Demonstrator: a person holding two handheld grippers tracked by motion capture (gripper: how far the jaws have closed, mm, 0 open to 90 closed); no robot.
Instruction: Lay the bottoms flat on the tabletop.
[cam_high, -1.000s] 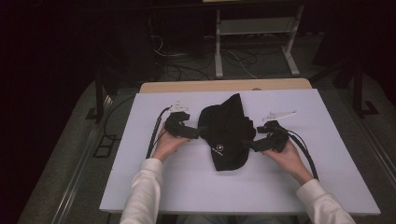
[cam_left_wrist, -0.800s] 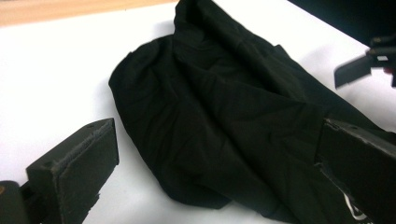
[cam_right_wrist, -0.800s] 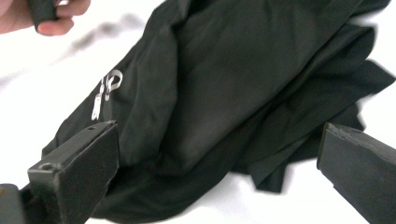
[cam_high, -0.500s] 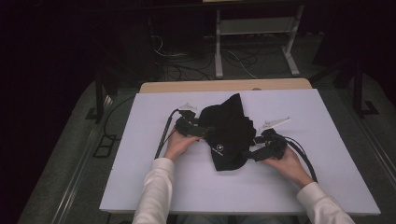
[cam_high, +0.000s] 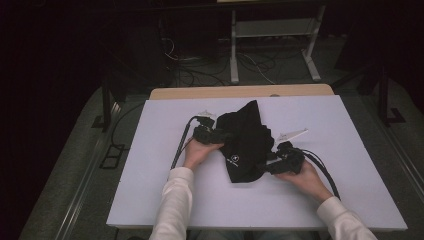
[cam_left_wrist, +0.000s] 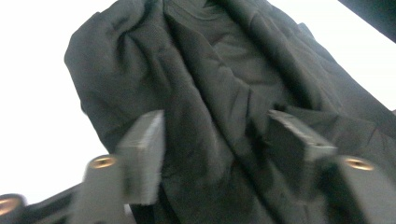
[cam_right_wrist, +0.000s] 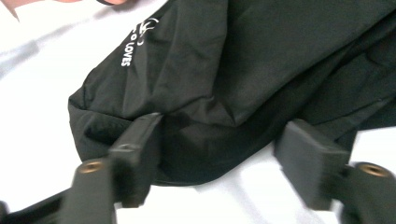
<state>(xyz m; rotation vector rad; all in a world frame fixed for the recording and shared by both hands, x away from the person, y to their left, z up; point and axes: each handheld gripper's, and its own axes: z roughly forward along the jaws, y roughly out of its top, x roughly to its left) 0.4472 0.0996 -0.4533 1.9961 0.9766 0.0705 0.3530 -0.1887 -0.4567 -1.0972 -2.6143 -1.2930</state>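
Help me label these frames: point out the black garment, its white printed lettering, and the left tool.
black garment (cam_high: 247, 137): high view, middle of the crumpled cloth.
white printed lettering (cam_right_wrist: 129, 49): right gripper view, on the words near the garment's edge.
left tool (cam_high: 221, 135): high view, between its tips at the cloth's left edge.

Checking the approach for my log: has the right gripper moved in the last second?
Yes. The right gripper has moved left and toward the person, away from the table's far edge, reaching the black garment.

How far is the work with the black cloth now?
Nothing looks done: the black garment lies crumpled on the white table. In hand: the left gripper and right gripper are open at its edges. Left: gripping it and spreading or folding it, probably.
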